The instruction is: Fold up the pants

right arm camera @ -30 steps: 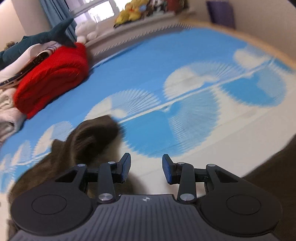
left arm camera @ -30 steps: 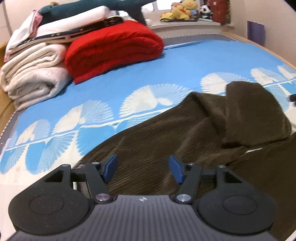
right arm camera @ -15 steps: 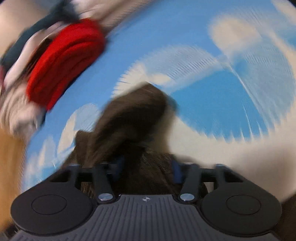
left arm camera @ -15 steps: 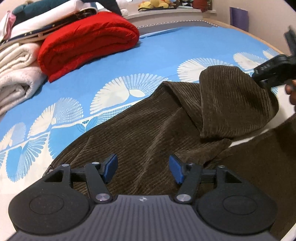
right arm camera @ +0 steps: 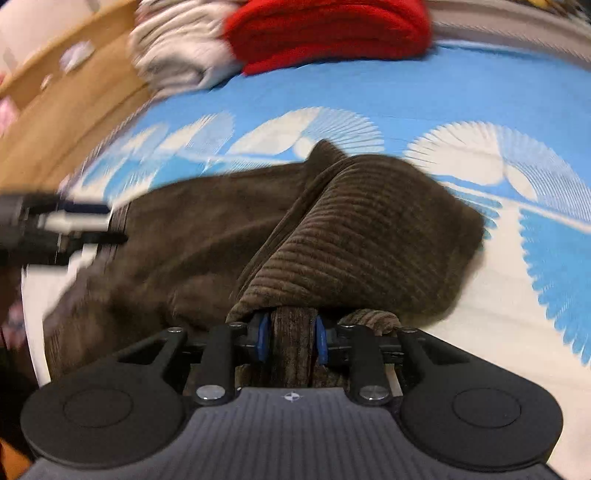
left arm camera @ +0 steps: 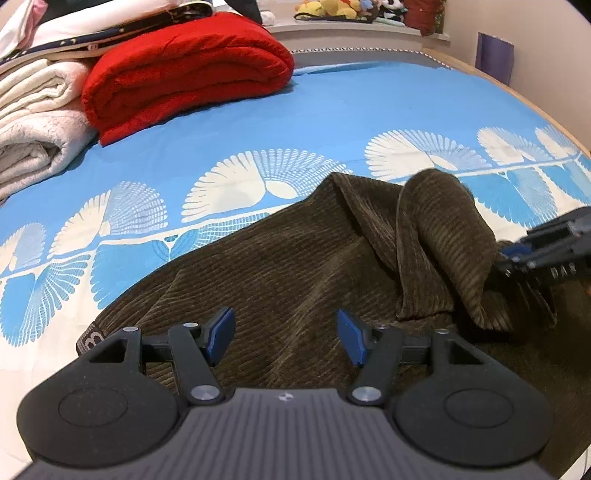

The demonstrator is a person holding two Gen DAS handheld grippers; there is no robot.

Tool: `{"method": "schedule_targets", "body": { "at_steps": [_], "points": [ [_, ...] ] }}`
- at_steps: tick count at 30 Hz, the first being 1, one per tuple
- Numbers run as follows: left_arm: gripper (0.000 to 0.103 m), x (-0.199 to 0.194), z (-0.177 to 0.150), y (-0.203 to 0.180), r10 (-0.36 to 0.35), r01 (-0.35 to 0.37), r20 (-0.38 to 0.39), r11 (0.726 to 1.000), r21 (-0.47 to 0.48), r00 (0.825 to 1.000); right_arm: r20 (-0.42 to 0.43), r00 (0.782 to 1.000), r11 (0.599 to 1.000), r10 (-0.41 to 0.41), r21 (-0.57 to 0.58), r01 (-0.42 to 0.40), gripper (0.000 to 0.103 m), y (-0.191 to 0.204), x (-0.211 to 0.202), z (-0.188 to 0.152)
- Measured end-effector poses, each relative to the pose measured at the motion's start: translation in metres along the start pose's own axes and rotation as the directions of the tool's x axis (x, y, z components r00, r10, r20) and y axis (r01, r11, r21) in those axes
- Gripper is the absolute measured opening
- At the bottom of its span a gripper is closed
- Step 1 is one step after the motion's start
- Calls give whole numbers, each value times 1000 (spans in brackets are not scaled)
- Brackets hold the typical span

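Brown corduroy pants (left arm camera: 295, 266) lie crumpled on the blue and white bed sheet (left arm camera: 332, 110), with one part folded up into a hump (left arm camera: 443, 236). My left gripper (left arm camera: 282, 339) is open and empty, just above the pants near the waistband. My right gripper (right arm camera: 291, 338) is shut on a bunched fold of the pants (right arm camera: 351, 229) and lifts it slightly. The right gripper also shows at the right edge of the left wrist view (left arm camera: 546, 251). The left gripper shows blurred at the left of the right wrist view (right arm camera: 48, 225).
A folded red blanket (left arm camera: 184, 70) and folded white blankets (left arm camera: 33, 122) are stacked at the far left of the bed. Plush toys (left arm camera: 332, 7) sit on a far ledge. A wooden bed edge (right arm camera: 62, 122) runs along the left in the right wrist view.
My right gripper swung left onto the pants and shut on a fold of the fabric. My left gripper stayed open and moved slightly over the waistband end.
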State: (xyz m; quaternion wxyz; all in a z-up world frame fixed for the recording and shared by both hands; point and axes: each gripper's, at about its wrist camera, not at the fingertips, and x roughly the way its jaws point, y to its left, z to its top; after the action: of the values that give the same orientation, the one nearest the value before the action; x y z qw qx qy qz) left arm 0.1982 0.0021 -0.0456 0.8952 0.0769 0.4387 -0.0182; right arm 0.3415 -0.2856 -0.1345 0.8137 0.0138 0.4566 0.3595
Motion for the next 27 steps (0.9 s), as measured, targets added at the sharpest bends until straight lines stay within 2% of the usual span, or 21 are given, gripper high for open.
{"method": "schedule_targets", "body": {
  "at_steps": [3, 6, 8, 10, 12, 14, 16, 17, 18, 19, 20, 21, 22, 23, 24, 25, 26, 27],
  "points": [
    [68, 5, -1, -6, -22, 22, -20, 1000, 14, 1000, -21, 1000, 999, 2, 52, -1, 30, -5, 5, 5],
    [68, 14, -4, -14, -69, 71, -59, 997, 27, 996, -59, 998, 999, -23, 24, 24, 29, 3, 22, 13],
    [68, 21, -5, -21, -112, 115, -74, 993, 37, 991, -58, 997, 999, -46, 1, 46, 20, 6, 22, 17],
    [70, 29, -5, -33, -167, 170, -64, 984, 56, 984, -44, 997, 998, -61, 21, 62, 17, 3, 20, 23],
    [76, 38, -6, -46, -201, 204, -36, 975, 86, 979, 18, 998, 996, -59, 69, 58, 15, -4, 5, 29],
    [75, 49, -5, -62, -217, 218, -26, 966, 139, 976, 115, 992, 984, -59, 173, 38, 14, -22, -21, 33],
    [58, 66, -4, -74, -195, 200, -44, 964, 174, 980, 221, 972, 956, -80, 292, 12, 14, -45, -47, 36],
    [30, 75, -4, -77, -177, 188, -78, 965, 183, 981, 286, 953, 935, -99, 356, -10, 14, -58, -63, 33],
    [8, 87, -4, -78, -149, 171, -128, 968, 183, 981, 344, 929, 911, -135, 412, -20, 14, -70, -74, 30],
    [3, 94, -4, -76, -125, 151, -153, 973, 176, 980, 412, 885, 873, -216, 487, -13, 14, -84, -92, 25],
    [1, 97, -4, -73, -100, 128, -156, 975, 181, 983, 480, 812, 814, -333, 580, -9, 13, -98, -114, 14],
    [0, 99, -2, -71, -70, 100, -152, 976, 196, 986, 520, 705, 735, -482, 678, 2, 13, -110, -136, -1],
    [0, 99, -2, -69, -46, 77, -152, 976, 206, 987, 491, 599, 649, -632, 758, 63, 13, -114, -153, -13],
    [0, 101, -1, -66, -34, 67, -157, 977, 204, 987, 418, 528, 567, -739, 810, 151, 13, -118, -161, -21],
    [0, 103, -1, -62, -39, 72, -167, 979, 192, 985, 336, 496, 497, -801, 835, 237, 13, -124, -162, -26],
    [0, 104, -2, -58, -47, 79, -177, 981, 180, 983, 244, 509, 442, -826, 840, 316, 13, -135, -156, -30],
    [0, 105, -2, -56, -50, 83, -180, 981, 177, 982, 135, 552, 396, -823, 833, 387, 14, -149, -145, -34],
    [0, 105, -2, -56, -58, 91, -178, 980, 179, 982, 84, 585, 374, -807, 840, 394, 14, -160, -138, -41]
  ]
}}
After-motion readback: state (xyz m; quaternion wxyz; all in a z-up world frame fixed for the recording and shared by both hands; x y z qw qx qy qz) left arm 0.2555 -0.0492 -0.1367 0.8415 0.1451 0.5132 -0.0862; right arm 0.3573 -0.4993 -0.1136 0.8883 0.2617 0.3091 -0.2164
